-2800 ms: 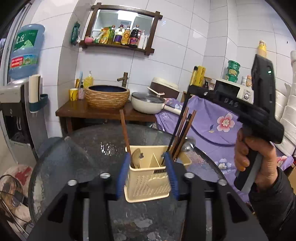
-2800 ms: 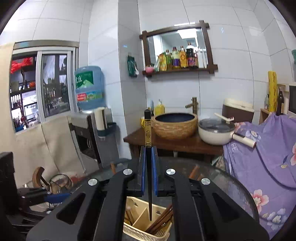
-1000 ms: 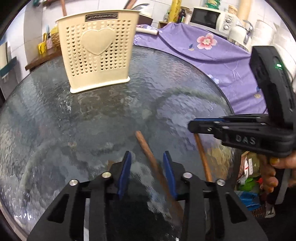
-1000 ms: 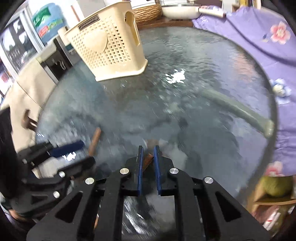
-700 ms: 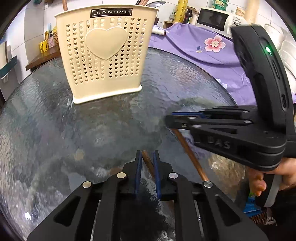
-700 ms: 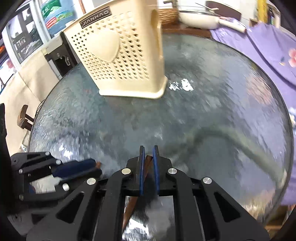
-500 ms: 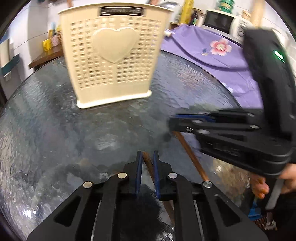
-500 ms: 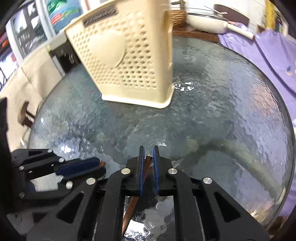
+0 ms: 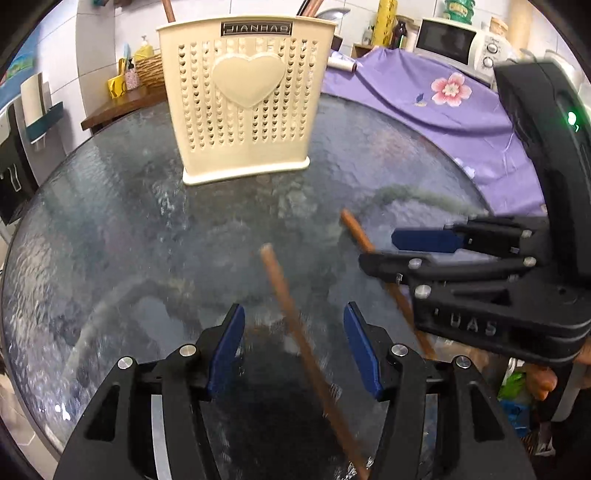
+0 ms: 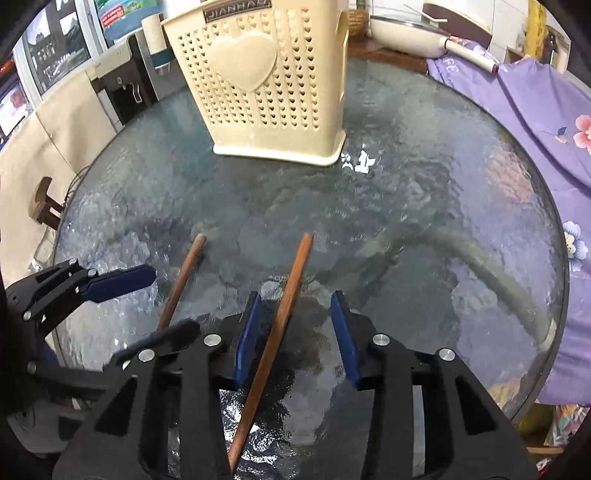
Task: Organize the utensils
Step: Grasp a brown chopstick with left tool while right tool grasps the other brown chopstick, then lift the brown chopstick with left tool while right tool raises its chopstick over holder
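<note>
A cream perforated utensil holder (image 9: 245, 99) stands upright on the round glass table (image 9: 110, 221), with utensil handles poking out of its top; it also shows in the right wrist view (image 10: 273, 81). Two brown wooden chopsticks lie on the glass. My left gripper (image 9: 293, 328) is open, with one chopstick (image 9: 295, 325) lying loose between its fingers. My right gripper (image 10: 295, 317) is open, with the other chopstick (image 10: 284, 306) lying loose between its fingers. The left chopstick (image 10: 181, 280) and left gripper (image 10: 122, 317) show at the lower left of the right wrist view.
A purple flowered cloth (image 9: 443, 107) covers furniture to the right, with a microwave (image 9: 454, 44) behind. A wooden side table with a basket and a pan (image 10: 402, 26) stands behind the glass table. A water dispenser (image 10: 122, 74) is at the left.
Both grippers were shut on the chopsticks half a second ago. Both have opened, and the two chopsticks now lie loose on the glass.
</note>
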The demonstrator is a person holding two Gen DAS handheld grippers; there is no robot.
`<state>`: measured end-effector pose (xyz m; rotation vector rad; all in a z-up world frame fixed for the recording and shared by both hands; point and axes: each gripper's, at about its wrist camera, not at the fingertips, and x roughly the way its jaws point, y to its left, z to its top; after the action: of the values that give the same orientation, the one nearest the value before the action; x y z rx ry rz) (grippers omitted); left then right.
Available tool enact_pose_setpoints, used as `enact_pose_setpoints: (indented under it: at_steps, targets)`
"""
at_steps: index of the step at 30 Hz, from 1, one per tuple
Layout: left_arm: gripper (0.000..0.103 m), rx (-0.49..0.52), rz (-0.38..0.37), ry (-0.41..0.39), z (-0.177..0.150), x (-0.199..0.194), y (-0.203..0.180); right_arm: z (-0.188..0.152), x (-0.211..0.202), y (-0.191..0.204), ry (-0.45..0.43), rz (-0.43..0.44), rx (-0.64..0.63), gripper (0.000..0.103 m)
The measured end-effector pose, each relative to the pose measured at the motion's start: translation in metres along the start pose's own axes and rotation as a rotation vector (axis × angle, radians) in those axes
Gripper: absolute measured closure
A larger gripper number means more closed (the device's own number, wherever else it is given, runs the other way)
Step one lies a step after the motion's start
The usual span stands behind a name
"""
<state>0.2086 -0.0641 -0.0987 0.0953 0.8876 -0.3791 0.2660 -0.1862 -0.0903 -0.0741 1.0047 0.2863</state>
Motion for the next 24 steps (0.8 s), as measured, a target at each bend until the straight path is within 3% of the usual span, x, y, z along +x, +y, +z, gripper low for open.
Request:
enact_pose_setpoints:
  at_steps: [3, 6, 11, 17, 24]
  targets:
    - [0.055, 0.013, 0.019, 0.006, -0.001, -0.001, -0.002, -0.003, -0.004, 0.006, 0.003, -0.034, -0.035, 0.073]
    - [0.068, 0.054, 0.057, 0.007, 0.000, 0.002, -0.005, -0.008, -0.007, 0.007, -0.009, -0.024, -0.060, 0.079]
    - [0.088, 0.080, 0.049, 0.014, 0.009, 0.008, -0.006, -0.011, -0.009, 0.002, -0.003, -0.016, -0.083, 0.089]
    - [0.095, 0.096, 0.028, 0.023, 0.022, 0.018, -0.006, 0.002, 0.002, -0.006, -0.006, 0.011, -0.076, 0.092]
    - [0.096, 0.109, 0.023, 0.029, 0.030, 0.024, -0.005, 0.012, 0.010, 0.000, 0.001, 0.016, -0.107, 0.092]
